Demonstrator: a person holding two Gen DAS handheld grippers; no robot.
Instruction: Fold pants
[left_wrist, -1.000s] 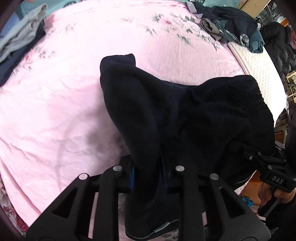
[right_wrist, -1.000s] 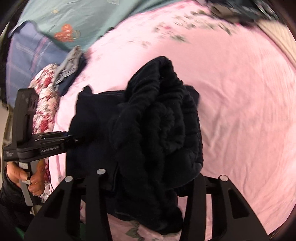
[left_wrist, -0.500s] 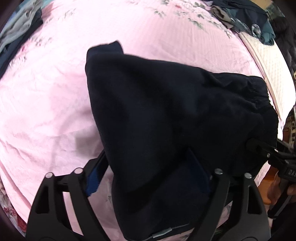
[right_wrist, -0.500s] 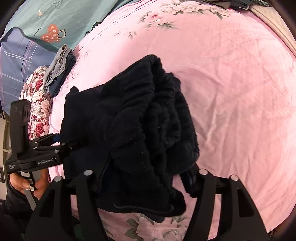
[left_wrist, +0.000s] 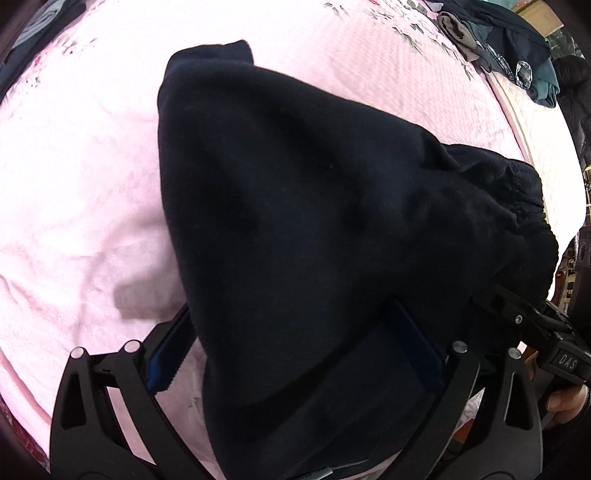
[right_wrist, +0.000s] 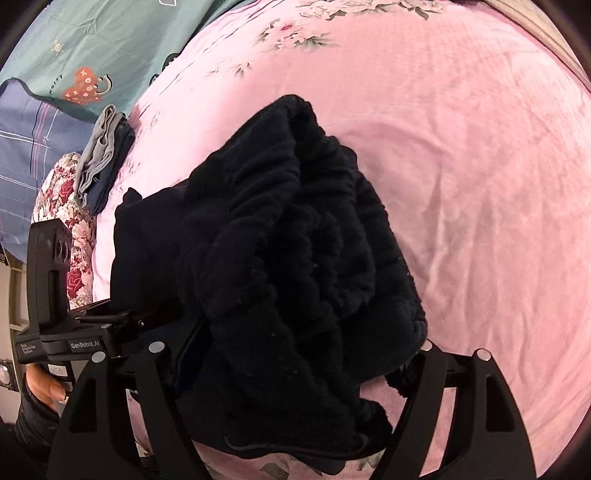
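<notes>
Dark navy pants (left_wrist: 314, 221) – pink, flower-printed bedsheet (left_wrist: 74, 184) – black tools.

"DAS" stands on the right gripper (left_wrist: 567, 360); "GenRobot.AI" on the left gripper (right_wrist: 85, 344); "worry" on the teal bedding (right_wrist: 92, 40).

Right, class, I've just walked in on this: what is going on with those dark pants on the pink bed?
A person is folding dark pants on a bed with a pink sheet, holding a gripper in each hand. The left gripper and the right gripper both have their fingers spread wide, with the cloth draped between them. The elastic waistband is bunched up at the right gripper. Other clothes lie at the edge of the bed.
</notes>
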